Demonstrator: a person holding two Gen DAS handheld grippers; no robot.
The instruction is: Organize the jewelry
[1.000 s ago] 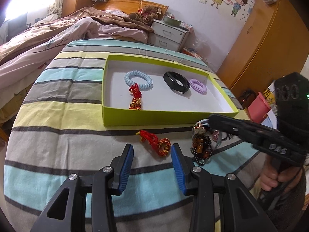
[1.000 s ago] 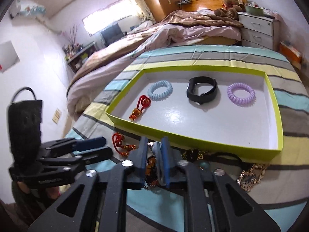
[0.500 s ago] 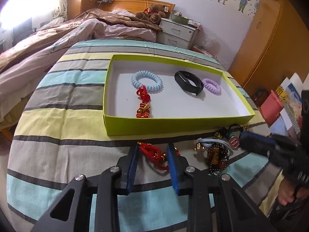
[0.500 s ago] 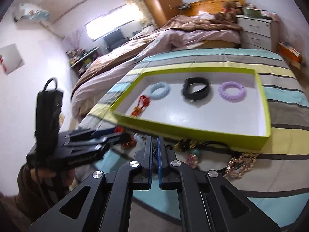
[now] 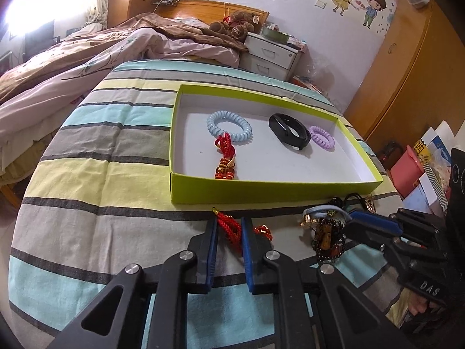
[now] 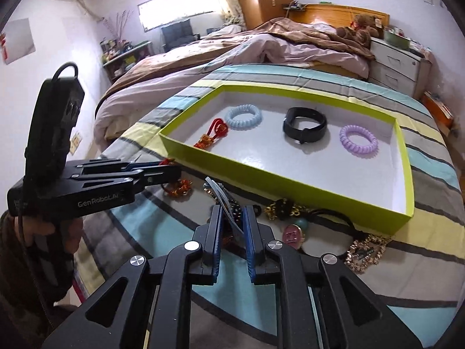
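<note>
Closing narrowly around the red knotted charm [image 5: 229,228], the left gripper [image 5: 228,232] must next lift it into the green tray [image 5: 273,190], while the right gripper [image 6: 233,224] pinches a grey-blue hair tie [image 6: 222,196].

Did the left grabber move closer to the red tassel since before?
Yes. The left gripper slid forward toward the green box. Its fingers, which earlier stopped short of the red tassel, now sit either side of it.

Left gripper [image 5: 227,234] straddles a red knotted cord charm [image 5: 231,228] at 6 o'clock of the lime-green cardboard tray [image 5: 261,190].
</note>
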